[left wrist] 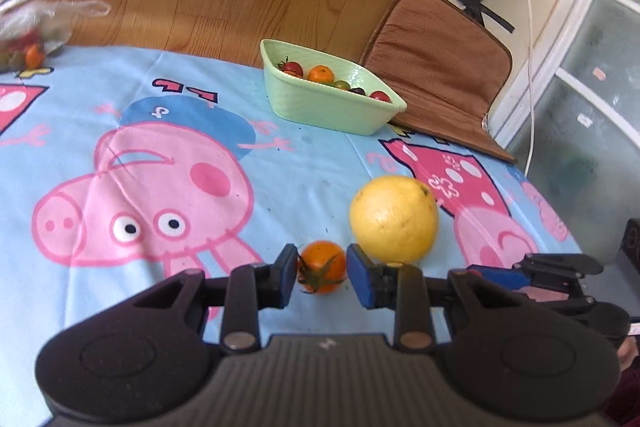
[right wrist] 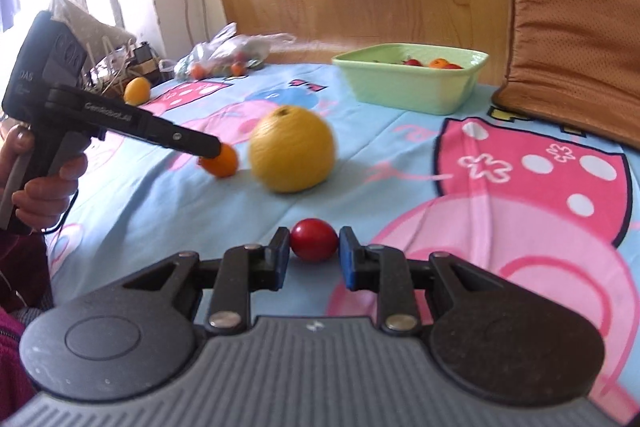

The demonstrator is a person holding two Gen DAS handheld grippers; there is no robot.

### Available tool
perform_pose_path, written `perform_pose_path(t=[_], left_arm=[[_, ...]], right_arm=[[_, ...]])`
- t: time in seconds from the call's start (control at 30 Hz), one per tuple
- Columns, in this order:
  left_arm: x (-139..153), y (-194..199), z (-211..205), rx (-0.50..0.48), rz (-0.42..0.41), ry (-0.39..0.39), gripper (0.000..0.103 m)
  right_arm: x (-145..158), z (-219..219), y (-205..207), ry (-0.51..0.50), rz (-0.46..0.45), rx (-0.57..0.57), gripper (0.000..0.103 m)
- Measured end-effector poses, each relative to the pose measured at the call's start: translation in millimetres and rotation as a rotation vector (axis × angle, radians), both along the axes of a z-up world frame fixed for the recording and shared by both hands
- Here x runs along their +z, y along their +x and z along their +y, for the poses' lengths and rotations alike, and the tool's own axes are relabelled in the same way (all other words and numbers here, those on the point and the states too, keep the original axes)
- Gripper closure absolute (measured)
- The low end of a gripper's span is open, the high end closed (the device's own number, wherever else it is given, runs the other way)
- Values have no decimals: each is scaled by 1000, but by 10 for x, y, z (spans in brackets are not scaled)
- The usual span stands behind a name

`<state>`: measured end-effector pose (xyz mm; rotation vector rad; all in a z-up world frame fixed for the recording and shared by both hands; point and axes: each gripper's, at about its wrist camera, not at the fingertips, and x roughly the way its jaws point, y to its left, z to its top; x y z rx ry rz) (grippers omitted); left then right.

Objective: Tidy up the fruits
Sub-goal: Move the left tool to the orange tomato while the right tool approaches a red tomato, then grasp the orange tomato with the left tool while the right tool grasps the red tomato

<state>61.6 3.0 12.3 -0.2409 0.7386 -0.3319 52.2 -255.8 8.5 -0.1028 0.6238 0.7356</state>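
Observation:
My left gripper is shut on a small orange tomato with a green stem, just above the cloth; the tomato also shows in the right wrist view. A big yellow citrus fruit lies just right of it, and shows in the right wrist view. My right gripper straddles a small red tomato on the cloth, with slight gaps at both pads. A pale green bowl holding several small fruits stands at the table's far side, also in the right wrist view.
A cartoon-pig tablecloth covers the table. A brown cushion leans behind the bowl. A clear plastic bag of fruit lies at the far left corner. A small yellow fruit sits near the left edge.

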Motion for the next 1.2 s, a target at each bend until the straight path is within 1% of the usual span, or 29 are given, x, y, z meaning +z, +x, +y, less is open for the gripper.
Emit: perform_pose_path(t=[0.07, 0.1, 0.23, 0.37, 0.4, 0.47, 0.57, 0.73, 0.8, 0.87, 0.93, 0.97, 1.07, 1.17, 1.2], left_arm=[[-17, -45, -79, 1, -23, 57, 69], [-29, -66, -114, 3, -37, 84, 65], [-71, -100, -244, 3, -65, 154, 64], [-107, -158, -331, -5, -74, 184, 66], [-114, -177, -354, -5, -80, 197, 73], [-116, -222, -385, 3, -91, 215, 73], [-118, -309, -407, 6, -91, 202, 73], [-109, -494, -539, -40, -104, 202, 73], [-127, -543, -612, -55, -112, 224, 73], [-147, -578, -670, -50, -129, 264, 72], [-164, -574, -697, -39, -122, 282, 71], [-168, -581, -701, -30, -127, 289, 71], [-179, -597, -701, -9, -132, 303, 65], [-184, -606, -693, 6, -132, 305, 63], [-183, -609, -691, 10, -132, 306, 63]], right_arm=[[-23, 63, -46, -29, -34, -12, 72], [-29, 84, -61, -42, -48, -18, 72], [-50, 144, -106, -85, -90, -34, 72], [-65, 162, -161, -104, -107, -52, 70], [-67, 158, -159, -104, -108, -55, 70], [-67, 166, -182, -104, -108, -68, 70], [-64, 179, -230, -110, -116, -76, 72], [-65, 165, -312, -93, -104, -96, 73], [-73, 165, -371, -96, -111, -95, 72], [-83, 166, -415, -100, -121, -98, 72], [-84, 159, -412, -96, -116, -107, 71], [-83, 156, -404, -93, -113, -113, 71], [-86, 174, -422, -102, -119, -122, 69], [-90, 189, -443, -112, -126, -126, 53], [-91, 191, -447, -115, -128, -129, 53]])
